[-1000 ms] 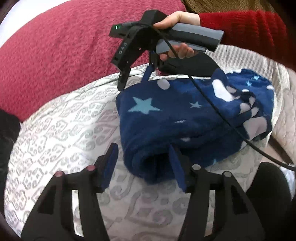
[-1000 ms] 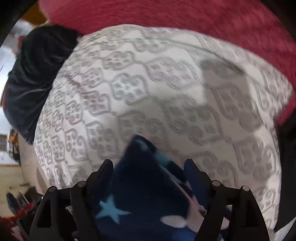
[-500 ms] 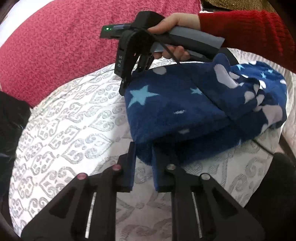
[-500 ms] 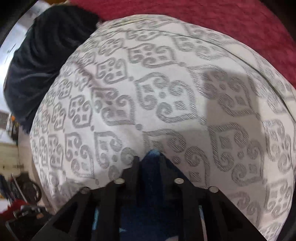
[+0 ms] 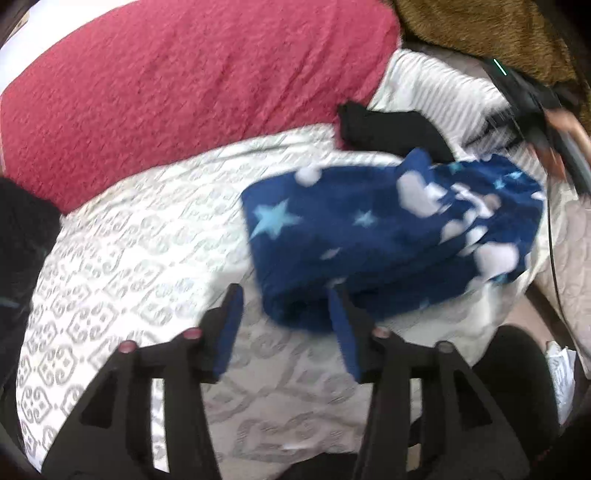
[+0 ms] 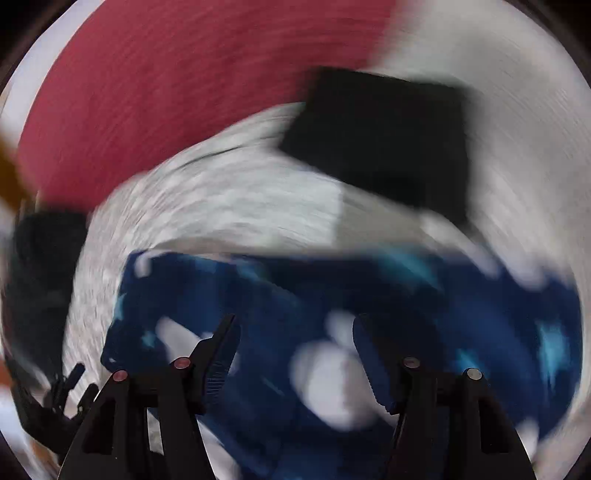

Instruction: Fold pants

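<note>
The folded blue pants (image 5: 388,236) with stars and white blobs lie on the patterned white bedcover (image 5: 129,266). My left gripper (image 5: 284,295) sits low at their near left corner. Its jaws are opening, and the corner lies loose between the pads with nothing pressing on it. In the right wrist view, heavily blurred, my right gripper (image 6: 295,325) hangs over the pants (image 6: 461,314); its jaws are opening too, with nothing pinched. From the left wrist view the right gripper (image 5: 532,99) is a blur at the far right edge, held by a hand (image 5: 565,125).
A red blanket (image 5: 184,92) runs along the back. A folded black garment (image 5: 388,129) lies just behind the pants, also black garment (image 6: 380,136). Brown fur (image 5: 480,29) fills the back right corner. Dark cloth (image 5: 22,240) sits at the left edge. A cable (image 5: 550,240) hangs at the right.
Both grippers were shut on the pants' left edge half a second ago; both have let go. The right gripper has swung away to the right, and the left has drawn back a little.
</note>
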Tool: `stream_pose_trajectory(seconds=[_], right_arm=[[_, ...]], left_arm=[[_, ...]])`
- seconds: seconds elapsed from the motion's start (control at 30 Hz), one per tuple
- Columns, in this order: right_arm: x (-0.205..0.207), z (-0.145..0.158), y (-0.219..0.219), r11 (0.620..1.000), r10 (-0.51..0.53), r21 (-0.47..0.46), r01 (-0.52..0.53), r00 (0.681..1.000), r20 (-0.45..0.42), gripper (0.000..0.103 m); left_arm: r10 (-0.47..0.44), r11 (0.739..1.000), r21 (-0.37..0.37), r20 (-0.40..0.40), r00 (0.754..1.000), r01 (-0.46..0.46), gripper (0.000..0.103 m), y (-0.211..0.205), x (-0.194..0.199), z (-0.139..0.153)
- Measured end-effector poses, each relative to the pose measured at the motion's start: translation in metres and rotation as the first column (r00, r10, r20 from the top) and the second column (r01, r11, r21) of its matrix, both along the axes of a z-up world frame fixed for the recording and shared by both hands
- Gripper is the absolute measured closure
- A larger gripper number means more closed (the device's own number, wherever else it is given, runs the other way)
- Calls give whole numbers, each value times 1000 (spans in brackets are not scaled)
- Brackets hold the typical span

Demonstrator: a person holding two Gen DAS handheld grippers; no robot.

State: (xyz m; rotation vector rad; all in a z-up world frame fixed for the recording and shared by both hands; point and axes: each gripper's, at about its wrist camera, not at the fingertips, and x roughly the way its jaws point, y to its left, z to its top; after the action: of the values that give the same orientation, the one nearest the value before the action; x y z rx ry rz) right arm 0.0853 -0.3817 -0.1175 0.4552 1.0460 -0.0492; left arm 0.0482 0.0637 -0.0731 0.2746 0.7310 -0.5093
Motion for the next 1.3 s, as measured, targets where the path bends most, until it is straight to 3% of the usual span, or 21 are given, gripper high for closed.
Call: stream_pose_trajectory(seconds=[0.07, 0.13, 0.2, 0.27, 0.33, 0.47, 0.53, 0.57, 0.63, 0.8, 0.9, 1.03, 1.17, 1.23, 1.3], right_arm=[[-56, -19, -47, 979, -173, 108, 171, 985, 11, 38], [-115, -42, -85, 923, -327, 221, 316, 945, 15, 37], [-153, -57, -99, 886, -389, 285, 366, 921, 27, 38], [-176, -64, -99, 877, -405, 303, 373, 913, 50, 37], [-183, -63, -87, 892, -378, 299, 340, 922, 81, 37], [-180, -62, -62, 926, -302, 273, 260, 946, 121, 37], [-180, -66, -64, 923, -302, 287, 254, 944, 134, 37], [-180, -69, -66, 916, -313, 304, 261, 940, 136, 37], [-183, -76, -74, 900, -339, 334, 279, 931, 137, 37], [-187, -80, -81, 895, -343, 354, 272, 926, 155, 37], [-184, -83, -85, 887, -351, 372, 273, 923, 159, 37], [-188, -89, -98, 841, -432, 425, 334, 888, 157, 32], [-195, -92, -110, 780, -522, 495, 384, 834, 176, 27], [-191, -90, -114, 771, -538, 498, 397, 824, 177, 26], [-183, -88, -117, 778, -542, 471, 416, 824, 168, 26]], left_arm=[[-52, 999, 14, 26, 998, 52, 43, -21, -2, 10], [-125, 992, 17, 41, 991, 124, 43, -50, -2, 18], [-207, 978, -1, 19, 978, 207, 43, -86, 1, 19], [-273, 962, -14, -17, 962, 273, 43, -125, 5, 16], [-327, 945, -25, -63, 943, 326, 43, -159, 6, 8], [-358, 931, 17, -155, 921, 365, 43, -217, 13, -17], [-345, 934, 18, -210, 915, 356, 43, -232, 18, -28], [-328, 940, 9, -254, 910, 341, 51, -237, 22, -37], [-315, 947, -43, -314, 895, 319, 80, -235, 23, -42], [-318, 946, -176, -347, 882, 271, 83, -205, 10, -30], [-313, 948, -165, -334, 889, 272, 83, -201, -1, -26], [-314, 946, -190, -344, 885, 262, 77, -204, -4, -19], [-333, 937, -216, -319, 887, 274, 44, -209, -5, -9], [-326, 940, -210, -309, 893, 270, 43, -213, -1, -10], [-330, 939, -212, -332, 884, 271, 43, -219, 5, -17]])
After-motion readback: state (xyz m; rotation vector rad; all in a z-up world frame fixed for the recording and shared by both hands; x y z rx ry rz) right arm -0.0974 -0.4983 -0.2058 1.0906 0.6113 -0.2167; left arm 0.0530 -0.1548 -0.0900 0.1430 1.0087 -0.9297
